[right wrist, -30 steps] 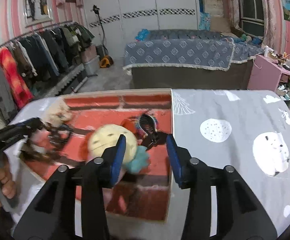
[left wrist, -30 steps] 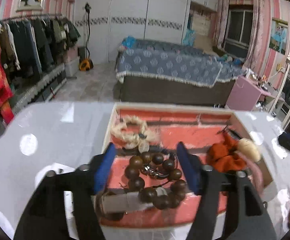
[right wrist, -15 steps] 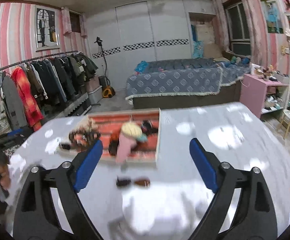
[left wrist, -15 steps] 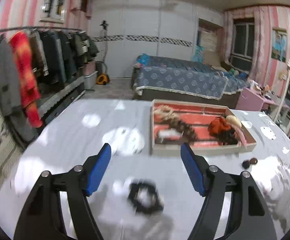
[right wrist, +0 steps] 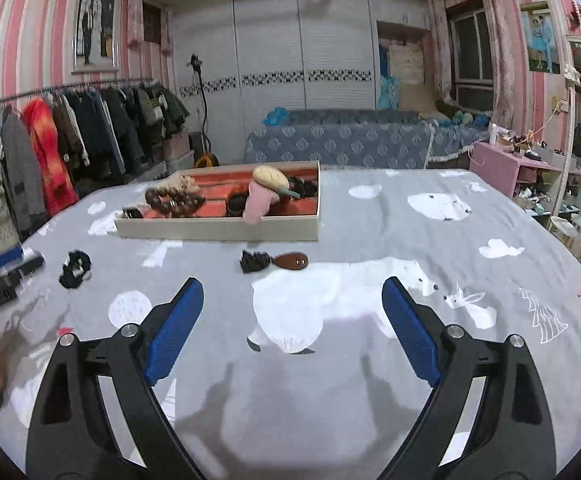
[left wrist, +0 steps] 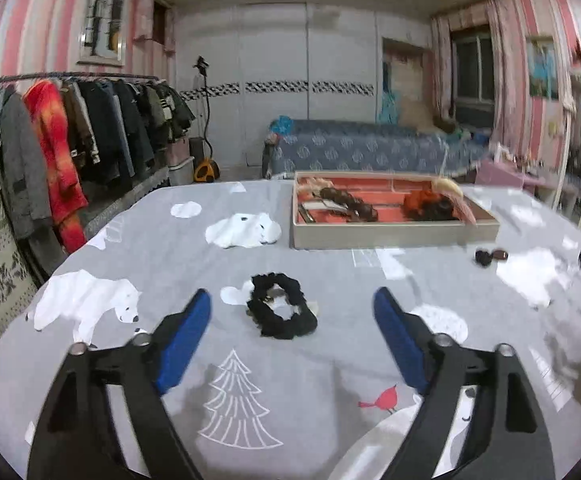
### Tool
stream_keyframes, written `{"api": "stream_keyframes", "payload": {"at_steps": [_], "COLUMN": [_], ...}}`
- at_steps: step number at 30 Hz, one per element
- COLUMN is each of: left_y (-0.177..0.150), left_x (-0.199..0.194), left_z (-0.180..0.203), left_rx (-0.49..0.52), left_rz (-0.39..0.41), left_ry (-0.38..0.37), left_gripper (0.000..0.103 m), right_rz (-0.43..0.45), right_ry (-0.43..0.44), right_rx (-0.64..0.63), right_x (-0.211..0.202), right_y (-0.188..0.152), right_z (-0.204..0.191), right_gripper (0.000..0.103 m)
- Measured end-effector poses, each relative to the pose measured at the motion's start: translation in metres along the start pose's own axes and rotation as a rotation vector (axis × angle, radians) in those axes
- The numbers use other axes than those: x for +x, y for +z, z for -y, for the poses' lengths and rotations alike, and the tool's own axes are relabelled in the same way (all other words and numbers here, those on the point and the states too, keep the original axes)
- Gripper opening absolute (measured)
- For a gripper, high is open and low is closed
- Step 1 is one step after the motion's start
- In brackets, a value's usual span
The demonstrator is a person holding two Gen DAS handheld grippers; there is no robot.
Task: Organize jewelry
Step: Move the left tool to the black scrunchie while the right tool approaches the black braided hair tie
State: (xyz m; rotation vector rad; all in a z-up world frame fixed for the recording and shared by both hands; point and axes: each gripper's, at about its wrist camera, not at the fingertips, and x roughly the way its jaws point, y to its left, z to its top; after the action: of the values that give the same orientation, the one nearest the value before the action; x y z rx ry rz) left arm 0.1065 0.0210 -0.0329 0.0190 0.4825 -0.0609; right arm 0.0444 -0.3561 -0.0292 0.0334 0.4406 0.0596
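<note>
Whereas 1 second ago both worked inside the jewelry tray [left wrist: 394, 236], left gripper [left wrist: 292, 320] and right gripper [right wrist: 292, 308] now hover back over the tabletop [right wrist: 370, 380], fingers spread wide, empty.

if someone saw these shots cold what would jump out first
Probably the tray with its red lining at the far side of the grey printed tablecloth, piled with a brown bead bracelet and other accessories. Next, the black scrunchie lying alone on the cloth, straight ahead of the open left gripper.

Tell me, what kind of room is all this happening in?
Most likely a home bedroom: a bed with a blue patterned cover at the back, a rack of hanging clothes along the striped wall, and white wardrobe doors behind.
</note>
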Motion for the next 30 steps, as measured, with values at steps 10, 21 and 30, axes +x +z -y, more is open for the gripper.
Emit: {"api": "stream_keyframes", "payload": {"at_steps": [10,21,30], "left_y": [0.000,0.014,0.024], "left_x": [0.015,0.054,0.106], "left_z": [-0.022,-0.041,-0.046], "left_rx": [-0.101,-0.088,-0.035], "left_rz": [-0.079,-0.211,-0.293], "left_ry": [0.025,0.054,0.042], "left_gripper": [0.087,0.086,0.081], "right_rz": [-0.048,-0.083,-0.165], "right_ry": [0.000,0.026,0.055], "right_rx": [-0.046,-0.065,-0.009], "right_x": [0.011,0.019,0.045], "right_y": [-0.001,-0.001,0.009], "right_z": [-0.008,-0.012,-0.012], "right_gripper": [0.091,0.091,0.091]}}
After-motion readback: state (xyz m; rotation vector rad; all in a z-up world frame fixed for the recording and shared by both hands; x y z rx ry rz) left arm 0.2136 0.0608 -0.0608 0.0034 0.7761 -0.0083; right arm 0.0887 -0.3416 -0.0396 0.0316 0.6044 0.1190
